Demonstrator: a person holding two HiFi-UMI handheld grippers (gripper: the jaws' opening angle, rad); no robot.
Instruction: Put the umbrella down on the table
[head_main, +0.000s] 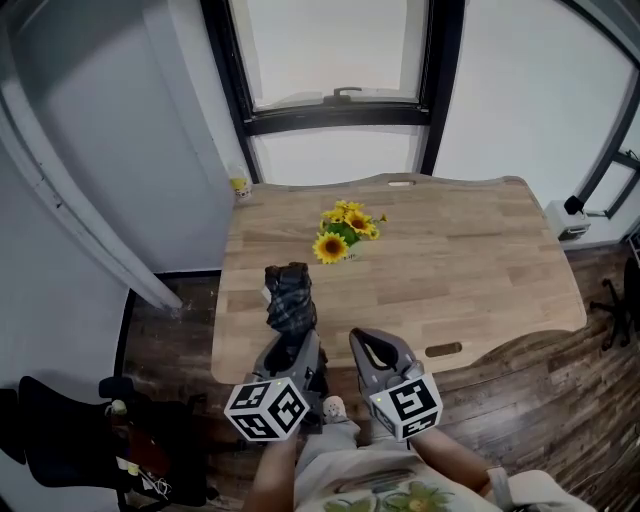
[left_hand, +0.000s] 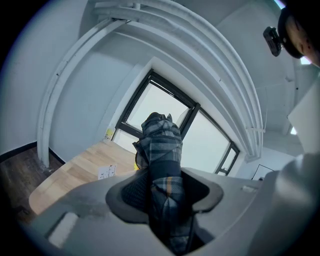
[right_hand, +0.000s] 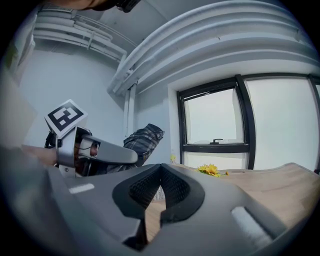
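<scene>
A folded dark plaid umbrella sticks up and forward out of my left gripper, which is shut on its lower part. Seen from the head view, it hangs over the near left edge of the wooden table. In the left gripper view the umbrella fills the space between the pads of the left gripper. My right gripper sits just to the right, shut with nothing in it. The right gripper view shows its own jaws closed, with the left gripper and the umbrella to its left.
A bunch of sunflowers stands on the table towards the back left. There is a slot in the table's near edge. A window rises behind the table. A black bag lies on the floor at the lower left.
</scene>
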